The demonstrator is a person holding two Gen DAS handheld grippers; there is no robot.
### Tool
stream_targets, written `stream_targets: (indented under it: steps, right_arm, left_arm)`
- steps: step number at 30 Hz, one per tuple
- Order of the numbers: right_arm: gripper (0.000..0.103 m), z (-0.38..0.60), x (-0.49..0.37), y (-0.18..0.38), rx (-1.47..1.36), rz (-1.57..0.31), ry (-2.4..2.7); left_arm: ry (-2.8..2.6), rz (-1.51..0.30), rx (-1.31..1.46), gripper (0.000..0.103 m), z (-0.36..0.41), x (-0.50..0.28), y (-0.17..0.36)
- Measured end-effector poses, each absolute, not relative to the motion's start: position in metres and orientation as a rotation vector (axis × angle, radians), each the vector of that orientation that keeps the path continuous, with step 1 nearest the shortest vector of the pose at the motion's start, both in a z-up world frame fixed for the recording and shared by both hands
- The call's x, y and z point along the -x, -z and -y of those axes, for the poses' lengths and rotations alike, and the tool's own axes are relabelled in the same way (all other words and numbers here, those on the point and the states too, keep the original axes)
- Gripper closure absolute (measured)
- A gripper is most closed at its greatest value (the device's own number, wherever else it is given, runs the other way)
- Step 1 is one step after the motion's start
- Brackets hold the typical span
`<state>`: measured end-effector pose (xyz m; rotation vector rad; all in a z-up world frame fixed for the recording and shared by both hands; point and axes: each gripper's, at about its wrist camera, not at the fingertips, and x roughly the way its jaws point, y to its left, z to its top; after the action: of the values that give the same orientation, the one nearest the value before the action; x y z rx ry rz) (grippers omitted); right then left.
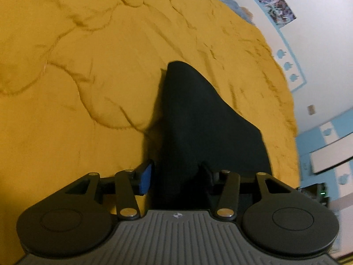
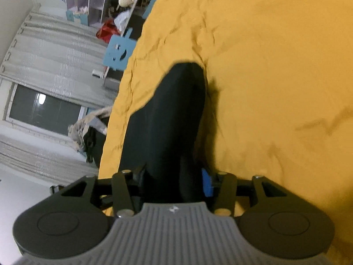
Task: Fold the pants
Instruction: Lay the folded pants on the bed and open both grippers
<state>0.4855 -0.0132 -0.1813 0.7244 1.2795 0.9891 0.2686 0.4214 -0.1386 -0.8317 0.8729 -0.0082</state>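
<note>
- The wide mustard-yellow quilted bedspread (image 1: 92, 70) covered the bed and filled most of both wrist views, its surface rumpled with stitched creases; it served as the soft working surface under the garment.
- The dark, nearly black pair of fabric pants (image 1: 198, 119) hung from both grippers, running from 6 o'clock up toward 12 o'clock in each view, with the far end drooping down to the bedspread. In my judgement, it was raised this way so the cloth could hang straight before being laid over itself.
- The left gripper (image 1: 176, 176) was closed narrowly on the pants at 6 o'clock of its view; one blue pad (image 1: 145, 180) showed at the left side, while the other finger was buried under the cloth.
- The right gripper (image 2: 174, 181) likewise clamped the pants at 6 o'clock of its own view, a blue pad (image 2: 207, 183) visible on the right side of the fabric.
- Holding two separate points probably kept one edge taut, which a fold needs.
- Toward 9 o'clock in the right wrist view stood pale grey curtains (image 2: 55, 50) over a dark window; a light blue-trimmed wall lay at 3 o'clock in the left view.
</note>
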Motion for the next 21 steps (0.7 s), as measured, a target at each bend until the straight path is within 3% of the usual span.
stream_targets:
  steps: [2, 3, 4, 7, 12, 16, 17, 19, 21]
  right_arm:
    - [0.064, 0.012, -0.478, 0.182, -0.653, -1.271, -0.981]
    - [0.068, 0.013, -0.477, 0.182, -0.633, -1.268, -0.973]
    - [0.07, 0.012, -0.476, 0.182, -0.64, -1.264, -0.969]
    - [0.077, 0.017, -0.475, 0.175, -0.713, -1.241, -0.984]
    - [0.077, 0.025, -0.47, 0.171, -0.854, -1.245, -0.991]
    - [0.076, 0.025, -0.458, 0.186, -0.757, -1.286, -0.921]
    - [0.074, 0.025, -0.454, 0.183, -0.699, -1.249, -0.927]
    - [0.057, 0.023, -0.445, 0.165, -0.471, -1.112, -0.946]
    - [0.05, 0.019, -0.433, 0.145, -0.259, -0.988, -0.935]
  left_arm:
    - [0.041, -0.876, 0.837, 0.048, -0.421, -0.269, 0.141]
    - [0.066, -0.889, 0.824, 0.056, -0.418, -0.271, 0.143]
    - [0.086, -0.896, 0.799, 0.072, -0.413, -0.273, 0.141]
    - [0.121, -0.835, 0.762, 0.083, -0.407, -0.27, 0.129]
    - [0.094, -0.829, 0.824, 0.083, -0.418, -0.268, 0.135]
    - [0.026, -0.896, 0.775, 0.077, -0.415, -0.27, 0.142]
    - [0.008, -0.904, 0.75, 0.072, -0.413, -0.271, 0.141]
    - [-0.044, -0.921, 0.662, 0.063, -0.406, -0.269, 0.13]
    - [-0.096, -0.913, 0.548, 0.056, -0.395, -0.268, 0.117]
